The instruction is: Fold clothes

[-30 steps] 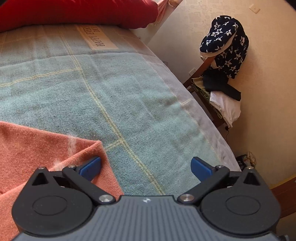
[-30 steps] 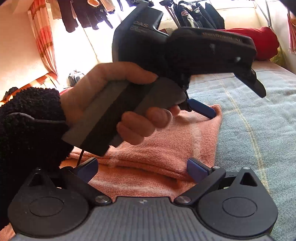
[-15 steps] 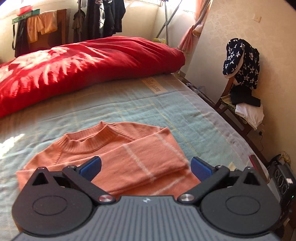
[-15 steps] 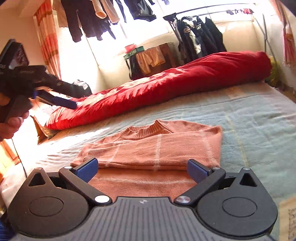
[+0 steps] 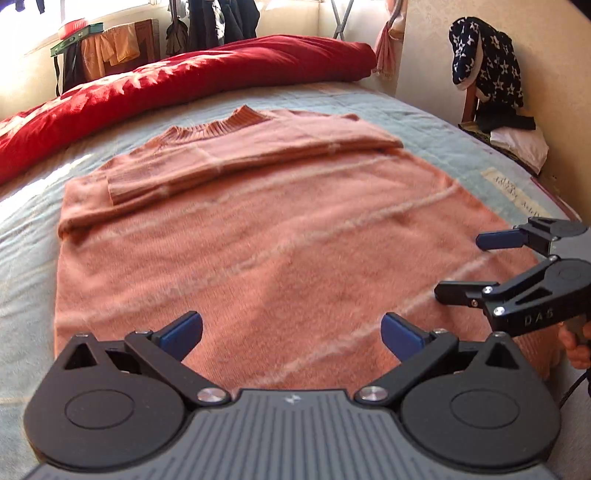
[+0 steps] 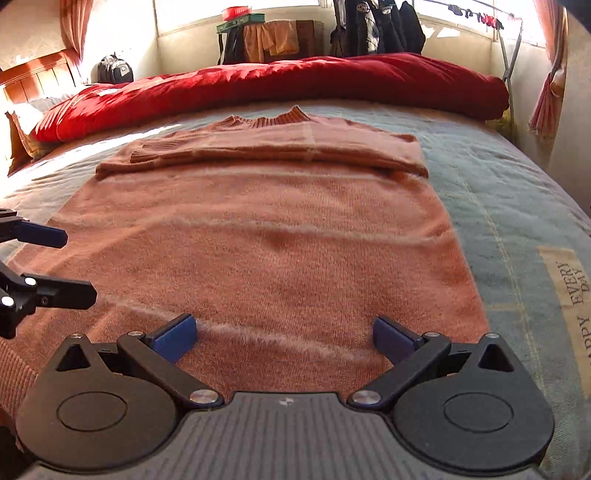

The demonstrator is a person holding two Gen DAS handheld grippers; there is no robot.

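Observation:
A salmon-orange knit sweater (image 5: 280, 236) (image 6: 266, 236) lies flat on the bed, collar at the far end, with both sleeves folded across the chest. Its hem is nearest to me. My left gripper (image 5: 291, 332) hovers open over the hem's left half, nothing between its blue pads. My right gripper (image 6: 284, 334) is open too, low over the hem's right half. Each one shows in the other's view: the right gripper (image 5: 471, 264) at the right edge with a hand behind it, the left gripper (image 6: 61, 264) at the left edge.
The bed has a pale blue-green blanket (image 6: 509, 192). A rolled red duvet (image 6: 280, 85) lies across its far end. A chair piled with clothes (image 5: 491, 92) stands by the right wall. Hanging clothes and a drying rack (image 6: 376, 29) fill the window side.
Both grippers have swung to face the sweater from its hem end and dropped lower over it. The left one no longer points at the bed's edge and chair.

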